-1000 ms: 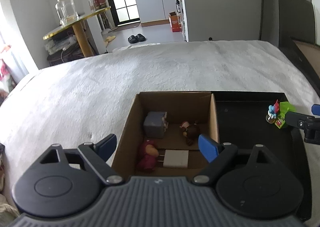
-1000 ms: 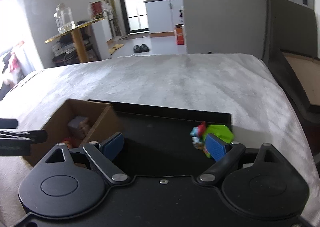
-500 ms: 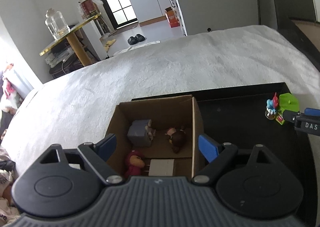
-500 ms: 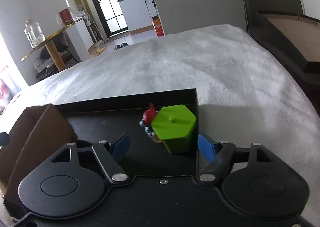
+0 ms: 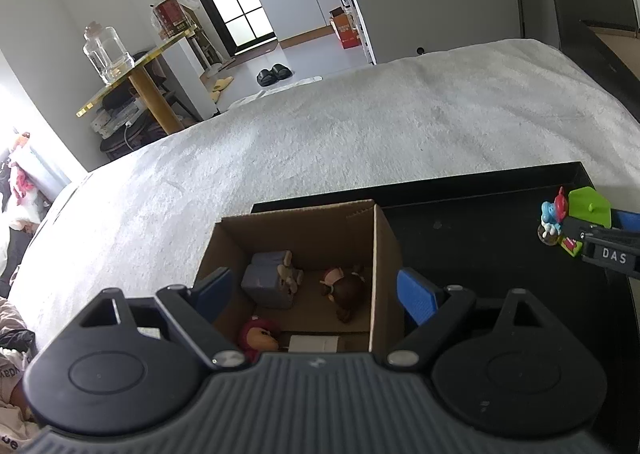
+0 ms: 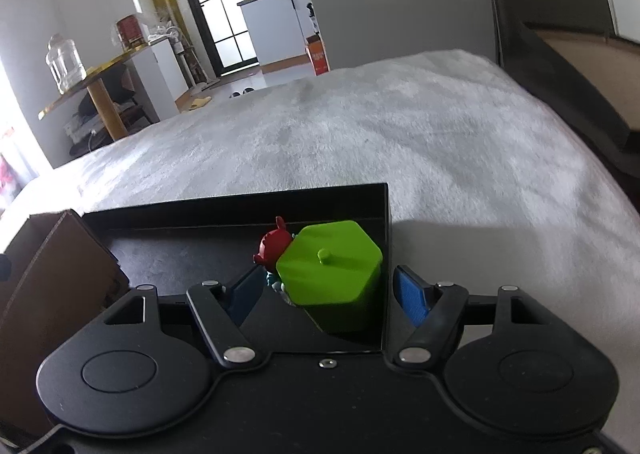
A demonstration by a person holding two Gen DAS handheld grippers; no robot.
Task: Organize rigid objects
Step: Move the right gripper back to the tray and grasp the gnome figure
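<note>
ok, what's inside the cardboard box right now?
Inside the cardboard box: a grey block toy, a brown-haired doll, a pink plush figure and a white flat piece. The left hand-held gripper's body covers the near edge, so anything there is hidden.

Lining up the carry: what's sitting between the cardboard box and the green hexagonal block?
Only bare black tray floor; the left wrist view shows nothing between the cardboard box and the green hexagonal block, apart from the small blue figure right beside the block.

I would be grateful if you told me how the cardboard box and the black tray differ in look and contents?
The cardboard box is brown with tall walls; the black tray is dark and shallow. The box holds several small toys, including a grey block; the tray holds only a green hexagonal block and a small figurine. Both sit side by side on the grey blanket, open-topped.
</note>
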